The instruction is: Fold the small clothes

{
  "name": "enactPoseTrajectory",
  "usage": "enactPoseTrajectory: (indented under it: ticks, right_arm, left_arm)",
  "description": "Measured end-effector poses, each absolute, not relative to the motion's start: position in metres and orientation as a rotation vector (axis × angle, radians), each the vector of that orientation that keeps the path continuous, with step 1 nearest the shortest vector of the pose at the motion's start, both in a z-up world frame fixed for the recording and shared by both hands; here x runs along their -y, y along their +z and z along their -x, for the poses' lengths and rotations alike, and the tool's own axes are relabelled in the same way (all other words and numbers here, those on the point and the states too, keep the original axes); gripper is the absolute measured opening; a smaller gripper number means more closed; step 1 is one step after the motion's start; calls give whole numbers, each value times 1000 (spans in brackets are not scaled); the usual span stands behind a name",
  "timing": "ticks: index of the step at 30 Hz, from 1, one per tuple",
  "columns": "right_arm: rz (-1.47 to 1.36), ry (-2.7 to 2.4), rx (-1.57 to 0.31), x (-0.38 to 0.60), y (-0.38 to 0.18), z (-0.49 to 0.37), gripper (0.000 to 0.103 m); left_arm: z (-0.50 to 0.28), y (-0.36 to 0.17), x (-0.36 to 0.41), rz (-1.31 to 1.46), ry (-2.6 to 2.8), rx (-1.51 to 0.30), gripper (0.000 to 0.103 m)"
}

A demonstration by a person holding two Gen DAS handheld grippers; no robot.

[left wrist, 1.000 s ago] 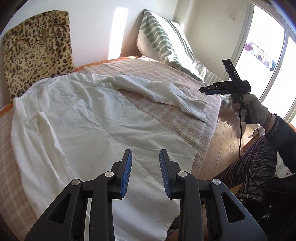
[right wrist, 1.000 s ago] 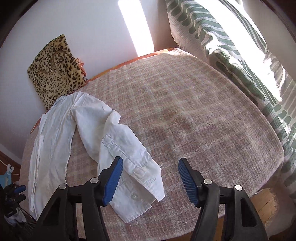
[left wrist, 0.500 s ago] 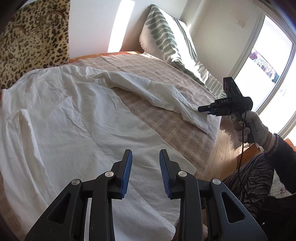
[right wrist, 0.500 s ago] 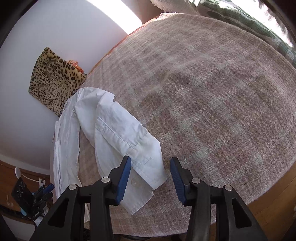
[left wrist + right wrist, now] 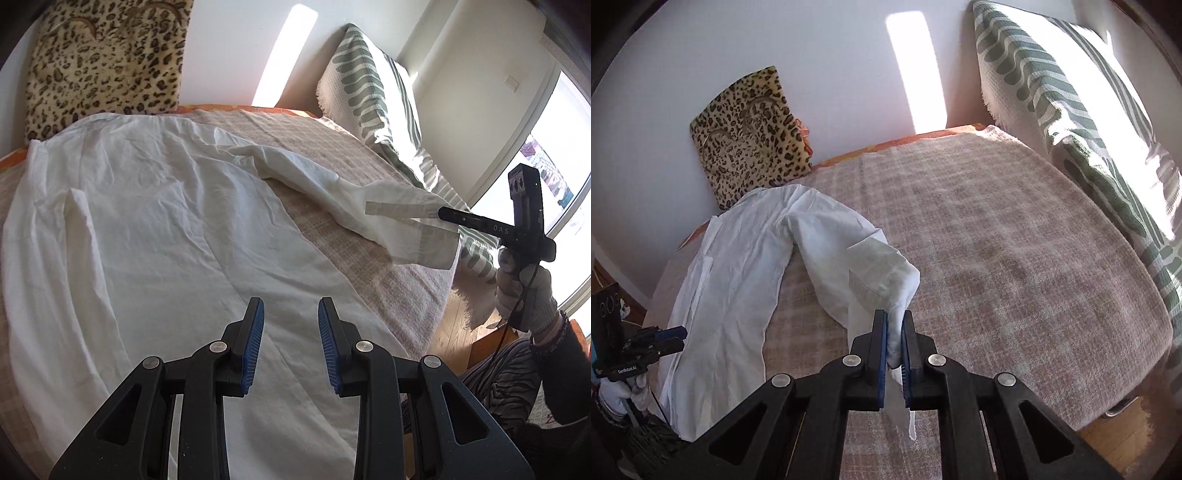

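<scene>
Right wrist view only: right gripper (image 5: 894, 338) clamped on the cuff of the white shirt's sleeve (image 5: 871, 266), cloth pinched between the blue pads (image 5: 882, 343), a strip hanging below.

Left wrist view only: left gripper (image 5: 290, 347) narrowly parted, nothing between its fingers, over the shirt body; gloved right hand (image 5: 524, 295) at the bed's edge.

White shirt (image 5: 147, 229) lies spread on the plaid bed cover (image 5: 1015, 258), long axis running from the leopard-print cushion (image 5: 107, 62) toward the near edge. Sleeve stretches sideways toward the green-patterned pillow (image 5: 1071, 122).
</scene>
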State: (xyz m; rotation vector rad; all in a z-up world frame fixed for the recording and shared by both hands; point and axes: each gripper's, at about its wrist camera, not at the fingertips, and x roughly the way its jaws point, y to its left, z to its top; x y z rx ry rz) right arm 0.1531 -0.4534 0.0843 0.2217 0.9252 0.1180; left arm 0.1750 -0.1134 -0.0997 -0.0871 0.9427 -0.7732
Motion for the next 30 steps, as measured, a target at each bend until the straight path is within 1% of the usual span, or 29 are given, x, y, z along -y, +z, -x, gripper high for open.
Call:
enactPoseTrajectory:
  ticks: [6,11,12,14,16,18,20,21,22,23,25,27,28,29,30]
  right_arm:
    - [-78,274,-877,374,94,-142,4]
    - [46,419,-893,310,77,-127,4]
    - [63,440,-903,303,72,-124,4]
    - [93,458,-916,292,64,-121,4]
    - [112,477,-931,285,56,-119,4]
    - [124,512,-949,281,49,-117,5]
    - [107,571,-964,278,46,-113,10]
    - [93,612,-979,278,45,-110,15]
    - [74,653,-1000,278,44,-108,25]
    - [48,695,-1011,281,46,-105,30]
    - [16,738,-1017,290,51,-100,32]
    - [-22,760,-1005,303,61,-97,32]
    - [-37,764,-994,310,66,-96,32]
    - [-44,750,-980,316,70,-98,32]
    - [-52,727,-969,323,73,-101,33]
  left_arm:
    - [-194,-113,102,283,-754,-1031,29]
    - [-202,-121,111,406,-791,-1072,29]
    - [-202,-122,117,415,-807,-1078,30]
    - [-203,-122,129,434,-839,-1089,42]
    - [-204,-123,141,436,-856,-1093,47]
    - [-207,-126,151,423,-861,-1107,48]
    - [-208,-130,158,423,-868,-1131,48]
    - [-208,-133,161,419,-869,-1146,48]
    - [-208,-137,162,416,-870,-1161,48]
    - [-207,-140,163,412,-871,-1173,48]
    - [-205,-144,164,396,-874,-1185,47]
    - [-203,-146,165,382,-885,-1178,45]
    - [-202,-148,165,380,-886,-1174,41]
    - [-201,-150,165,381,-892,-1173,29]
    - [-200,-151,167,370,-898,-1178,25]
